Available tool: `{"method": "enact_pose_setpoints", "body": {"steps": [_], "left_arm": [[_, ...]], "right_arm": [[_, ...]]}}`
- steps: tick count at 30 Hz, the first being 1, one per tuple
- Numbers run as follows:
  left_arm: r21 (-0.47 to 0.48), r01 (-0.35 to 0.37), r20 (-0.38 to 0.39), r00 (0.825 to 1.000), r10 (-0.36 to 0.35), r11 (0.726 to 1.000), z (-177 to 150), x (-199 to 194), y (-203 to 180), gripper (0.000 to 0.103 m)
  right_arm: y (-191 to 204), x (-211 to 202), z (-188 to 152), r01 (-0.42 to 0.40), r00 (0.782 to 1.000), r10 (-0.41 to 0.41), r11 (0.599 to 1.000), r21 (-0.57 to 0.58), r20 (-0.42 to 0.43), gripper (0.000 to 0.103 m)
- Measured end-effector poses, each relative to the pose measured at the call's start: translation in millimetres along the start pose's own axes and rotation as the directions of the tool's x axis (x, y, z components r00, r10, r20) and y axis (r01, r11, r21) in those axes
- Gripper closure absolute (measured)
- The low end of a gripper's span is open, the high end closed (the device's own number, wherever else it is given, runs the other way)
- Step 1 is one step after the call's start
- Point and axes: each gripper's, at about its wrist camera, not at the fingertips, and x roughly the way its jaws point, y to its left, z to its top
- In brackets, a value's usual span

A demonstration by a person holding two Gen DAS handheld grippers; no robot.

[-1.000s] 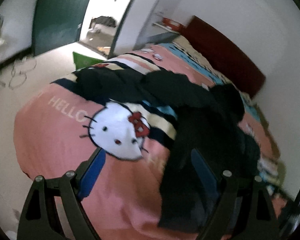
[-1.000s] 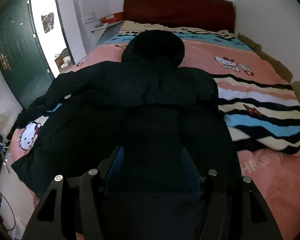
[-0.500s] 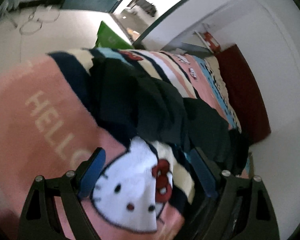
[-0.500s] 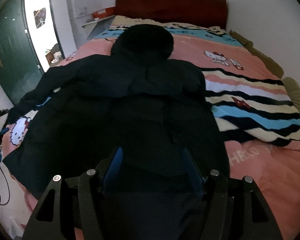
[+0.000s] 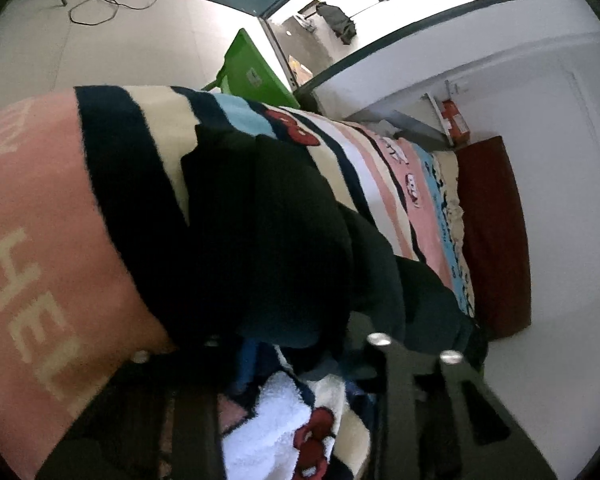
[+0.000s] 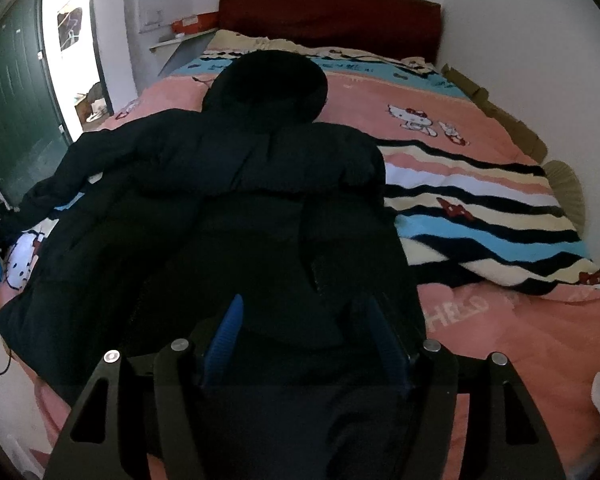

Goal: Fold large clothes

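The left hand-held gripper (image 5: 300, 364) has closed in on the black coat's (image 6: 228, 208) sleeve (image 5: 268, 240), jaws apart; the right hand-held gripper (image 6: 300, 328) hovers open over its near hem.

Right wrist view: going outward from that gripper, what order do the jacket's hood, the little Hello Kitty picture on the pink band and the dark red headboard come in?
Measured from the right gripper, which hangs over the black jacket's lower part:
1. Hood, straight ahead, at the jacket's far end.
2. Hello Kitty picture, ahead and to the right on the pink band.
3. Headboard, against the far wall.
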Motion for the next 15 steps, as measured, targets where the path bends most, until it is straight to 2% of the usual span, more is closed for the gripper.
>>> {"method": "enact_pose_setpoints", "body": {"steps": [9,15], "left_arm": [[0.172,0.009,0.019,1.000,-0.013,0.985,-3,-30,-49,0.085],[0.305,0.053,0.039,0.997,-0.068,0.951,-13,-64,-116,0.085]], "right_arm": [[-4,-12,-2,-0.021,0.999,0.021,1.000,0.007,0.039,0.038],[-23,-26,-3,-0.034,0.996,0.030,0.998,0.054,0.088,0.038]]}}
